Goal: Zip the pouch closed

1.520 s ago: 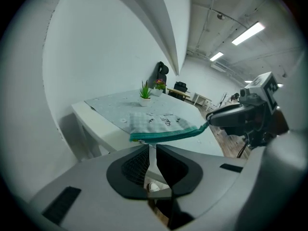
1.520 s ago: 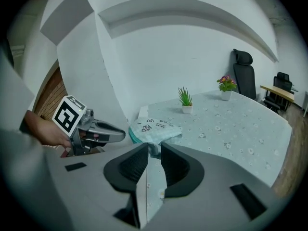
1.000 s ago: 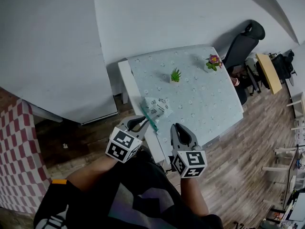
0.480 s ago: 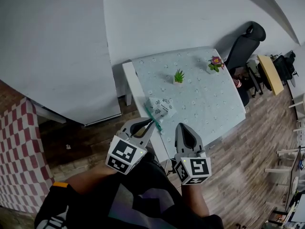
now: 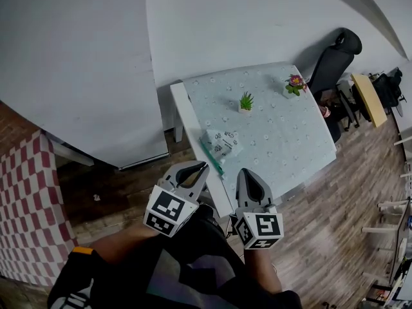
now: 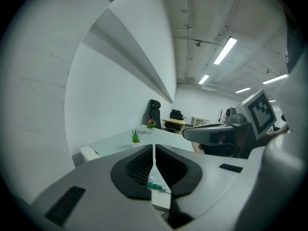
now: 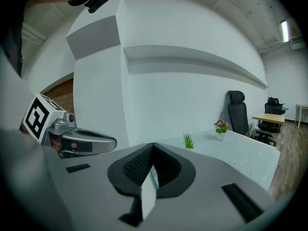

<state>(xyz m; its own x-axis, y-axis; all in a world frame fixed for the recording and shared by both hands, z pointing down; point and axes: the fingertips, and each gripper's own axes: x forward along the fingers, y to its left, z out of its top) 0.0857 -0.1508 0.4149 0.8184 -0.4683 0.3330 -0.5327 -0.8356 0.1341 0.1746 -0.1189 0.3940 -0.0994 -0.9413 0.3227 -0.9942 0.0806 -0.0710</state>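
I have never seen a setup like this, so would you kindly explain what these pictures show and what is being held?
There is no robot here. A person holds a left gripper and a right gripper, each carrying a marker cube. The wide picture comes from a camera on the person's head, looking steeply down. The other two come from cameras riding on each gripper, looking along its jaws. On the table stand a small green plant and a pot of flowers. Both grippers are shut on a white printed pouch with a teal zip edge, near the table's front edge.
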